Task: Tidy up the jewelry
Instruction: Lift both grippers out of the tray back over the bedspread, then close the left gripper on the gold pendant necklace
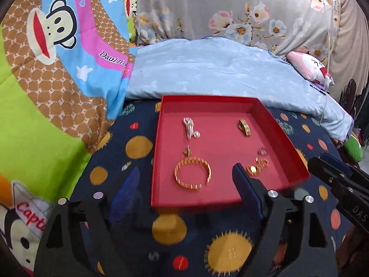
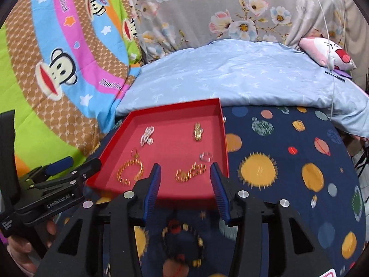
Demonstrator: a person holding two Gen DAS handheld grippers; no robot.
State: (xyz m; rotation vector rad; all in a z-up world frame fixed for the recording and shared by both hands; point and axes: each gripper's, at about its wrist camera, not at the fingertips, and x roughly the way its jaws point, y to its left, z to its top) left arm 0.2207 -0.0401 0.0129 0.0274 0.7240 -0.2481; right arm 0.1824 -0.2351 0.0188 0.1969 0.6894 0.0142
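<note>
Step in hand, judged: a dark beaded bracelet (image 2: 183, 244) lies on the planet-print cloth (image 2: 288, 161) in front of the red tray (image 2: 184, 195), below the right tool (image 2: 184, 175), and appears the one piece not yet placed. It is best taken by one bead section, lifted clear of the front wall and set on a bare patch of the tray floor, apart from the other pieces, so that nothing tangles.

Right tool: fingers held apart, nothing between them, poised over the tray's front edge.
Left tool (image 1: 184, 180): fingers wide apart, empty, hovering at the tray's front left.

Tray contents, laid out in a loose grid:
- gold bangle (image 1: 192, 173), round, ribbed, front left
- small gold charm (image 1: 188, 151), just behind the bangle
- gold chain (image 1: 257, 165), bunched, front right
- silver ring (image 1: 263, 151), small, behind the chain
- silver chain (image 1: 190, 128), bunched, back left
- gold watch (image 1: 244, 127), folded, back right
</note>
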